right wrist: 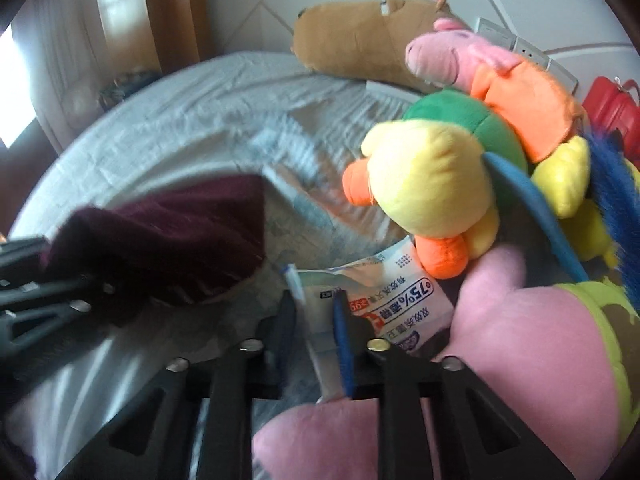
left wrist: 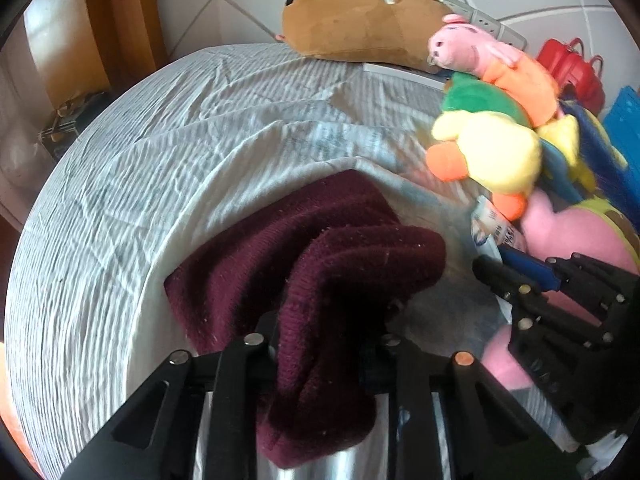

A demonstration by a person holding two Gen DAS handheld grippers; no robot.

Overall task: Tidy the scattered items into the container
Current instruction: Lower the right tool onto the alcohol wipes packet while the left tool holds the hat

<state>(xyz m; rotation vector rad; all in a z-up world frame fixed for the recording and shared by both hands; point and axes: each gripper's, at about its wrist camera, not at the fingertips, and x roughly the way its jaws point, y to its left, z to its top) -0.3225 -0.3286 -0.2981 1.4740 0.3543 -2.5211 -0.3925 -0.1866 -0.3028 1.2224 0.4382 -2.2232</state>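
Note:
My left gripper is shut on a dark maroon knitted hat and holds it over the bed; the hat covers both fingertips. It also shows in the right wrist view at the left. My right gripper is closed on a white wipes packet with red and blue print, next to a pink plush. The right gripper also shows in the left wrist view at the right edge. A blue container stands at the far right, piled with plush toys.
A pale wrinkled bedsheet covers the bed. A yellow duck plush, a green plush and a pink pig in orange are heaped at the right. A brown capybara plush lies at the back. A red bag is behind.

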